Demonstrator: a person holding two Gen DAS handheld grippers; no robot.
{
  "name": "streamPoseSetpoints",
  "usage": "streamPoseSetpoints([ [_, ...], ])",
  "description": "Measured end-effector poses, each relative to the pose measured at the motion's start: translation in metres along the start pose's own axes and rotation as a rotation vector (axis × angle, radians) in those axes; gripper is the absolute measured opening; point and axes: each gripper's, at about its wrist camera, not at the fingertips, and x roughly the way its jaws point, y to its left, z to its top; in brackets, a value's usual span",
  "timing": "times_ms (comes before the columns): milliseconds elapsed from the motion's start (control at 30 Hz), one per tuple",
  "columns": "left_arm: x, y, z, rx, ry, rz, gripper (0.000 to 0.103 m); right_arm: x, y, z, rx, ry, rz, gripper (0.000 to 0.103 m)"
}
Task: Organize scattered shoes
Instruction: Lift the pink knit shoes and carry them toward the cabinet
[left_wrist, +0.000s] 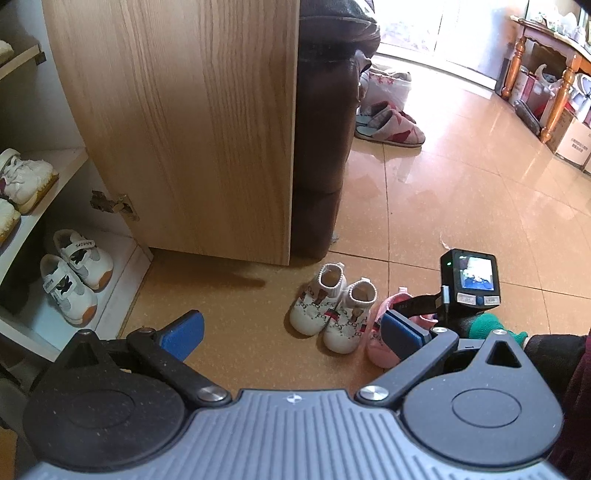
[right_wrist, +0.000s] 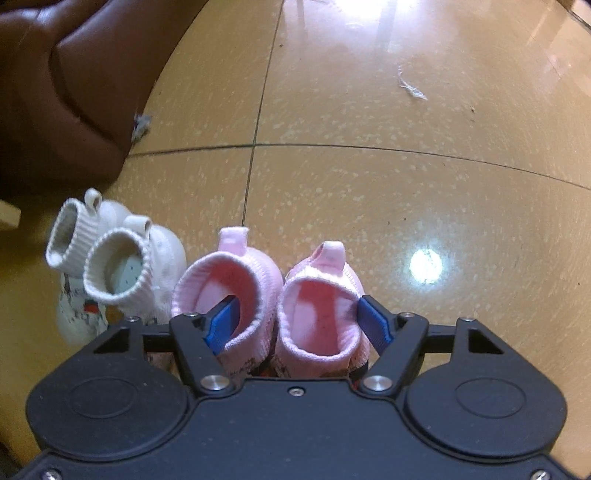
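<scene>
Located the pair of pink knitted baby sock-shoes (right_wrist: 321, 280) upright on the glossy tan tiled floor (right_wrist: 369, 184), just beside the pair of white knitted sock-shoes with ribbed cuffs (right_wrist: 122, 258), heels in line with that white pair.

Set the right claw (right_wrist: 299, 317) straight down over the pink pair, jaws part-open. Placed one blue pad inside the cuff of the pink shoe nearer the white pair, and the other against the outer cuff of the far pink shoe. Saw no firm squeeze on the knit and no lift off the floor.

Held the left claw (left_wrist: 295, 332) wide open and empty above the white pair.

Fault conditions, as judged:
- Uneven hold. With one pad inside a cuff and one outside, closing would have clamped only soft knit; possible slip of either shoe on lifting, pulled out by the weight of its sole.
- Cuff collapse. Yielding fabric could have folded and left the hold shallow.
- Snagging. Little room on the side toward the white pair; possible catch or tip of the nearest white shoe.
- Drop in transit. No support available from the empty left claw on the way to the open light wooden shoe cabinet (left_wrist: 184, 129) beyond the white pair.
</scene>
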Motion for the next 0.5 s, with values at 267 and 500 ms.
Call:
streamPoseSetpoints([
  [267,-0.002,0.005,-0.001,-0.006,-0.002,0.011,0.103,0.004,-0.002,-0.007,-0.066,-0.049,-0.027,0.063],
  [500,-0.012,0.004,0.003,-0.01,-0.033,0.013,0.103,-0.011,-0.017,-0.017,-0.097,-0.11,0.075,0.043],
])
